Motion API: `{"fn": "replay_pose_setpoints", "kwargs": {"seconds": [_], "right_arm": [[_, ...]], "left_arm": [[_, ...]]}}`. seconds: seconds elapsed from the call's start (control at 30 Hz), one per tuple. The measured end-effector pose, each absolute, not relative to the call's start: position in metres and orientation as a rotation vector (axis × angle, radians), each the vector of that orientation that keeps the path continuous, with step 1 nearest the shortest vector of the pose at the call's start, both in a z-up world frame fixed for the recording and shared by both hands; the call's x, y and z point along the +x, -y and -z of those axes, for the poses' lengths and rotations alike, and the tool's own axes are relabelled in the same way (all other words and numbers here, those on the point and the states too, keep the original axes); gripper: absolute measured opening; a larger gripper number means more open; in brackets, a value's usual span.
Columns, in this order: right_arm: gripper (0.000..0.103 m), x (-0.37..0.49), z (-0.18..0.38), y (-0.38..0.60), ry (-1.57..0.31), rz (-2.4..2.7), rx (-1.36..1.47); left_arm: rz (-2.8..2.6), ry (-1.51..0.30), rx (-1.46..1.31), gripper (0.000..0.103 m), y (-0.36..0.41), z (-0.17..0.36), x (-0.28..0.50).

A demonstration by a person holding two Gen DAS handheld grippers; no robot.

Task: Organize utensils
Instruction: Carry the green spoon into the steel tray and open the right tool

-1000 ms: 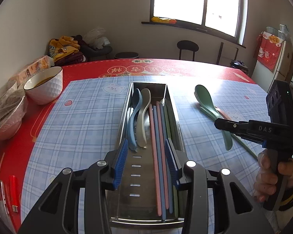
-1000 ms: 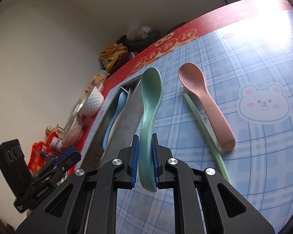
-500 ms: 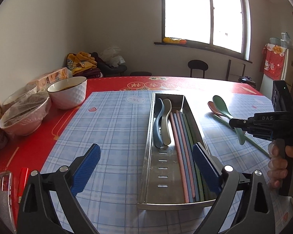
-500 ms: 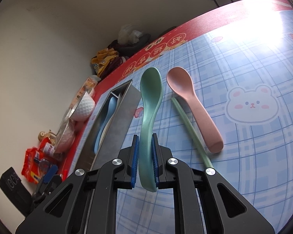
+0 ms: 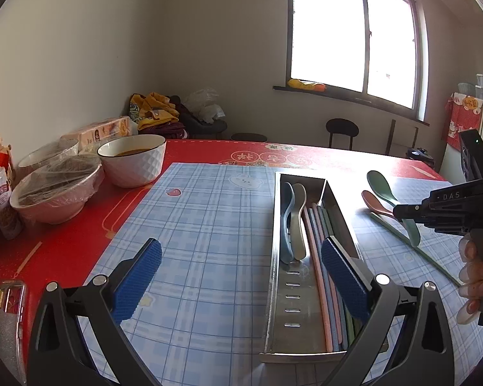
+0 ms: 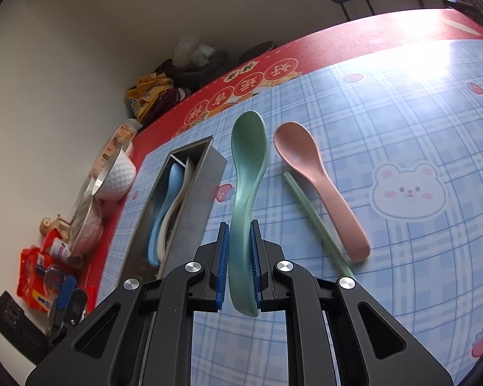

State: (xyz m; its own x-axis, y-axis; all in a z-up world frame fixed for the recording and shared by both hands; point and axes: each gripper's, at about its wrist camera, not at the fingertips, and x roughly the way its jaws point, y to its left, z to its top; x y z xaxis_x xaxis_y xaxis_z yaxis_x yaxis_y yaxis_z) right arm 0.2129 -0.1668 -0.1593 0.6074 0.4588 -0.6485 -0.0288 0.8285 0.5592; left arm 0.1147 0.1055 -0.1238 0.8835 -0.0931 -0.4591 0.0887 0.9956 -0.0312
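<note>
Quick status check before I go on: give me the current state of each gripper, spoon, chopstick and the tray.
left gripper: open, holding nothing
right gripper: shut on green spoon by its handle
pink spoon: lying on the mat, outside the tray
green chopstick: loose on the mat beside the pink spoon
metal tray: holds blue spoon, cream spoon and several chopsticks

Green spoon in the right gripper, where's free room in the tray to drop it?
In the metal tray, the near slotted floor in front of the blue spoon and cream spoon is bare. The right strip is crowded with chopsticks. The right gripper holds the green spoon.
</note>
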Motion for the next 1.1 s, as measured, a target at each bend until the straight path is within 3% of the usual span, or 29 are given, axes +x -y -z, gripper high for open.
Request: {"fn": "replay_pose_setpoints", "kwargs": {"seconds": [0.47, 1.1], "right_arm": [[0.013, 0.257, 0.149, 0.067, -1.012, -0.343, 0.467], [0.013, 0.277, 0.155, 0.031, -1.111, -0.284, 0.382]], "left_arm": [[0.086, -0.479, -0.075, 0.097, -0.118, 0.123, 0.116], [0.097, -0.497, -0.12, 0.097, -0.126, 0.124, 0.119]]}}
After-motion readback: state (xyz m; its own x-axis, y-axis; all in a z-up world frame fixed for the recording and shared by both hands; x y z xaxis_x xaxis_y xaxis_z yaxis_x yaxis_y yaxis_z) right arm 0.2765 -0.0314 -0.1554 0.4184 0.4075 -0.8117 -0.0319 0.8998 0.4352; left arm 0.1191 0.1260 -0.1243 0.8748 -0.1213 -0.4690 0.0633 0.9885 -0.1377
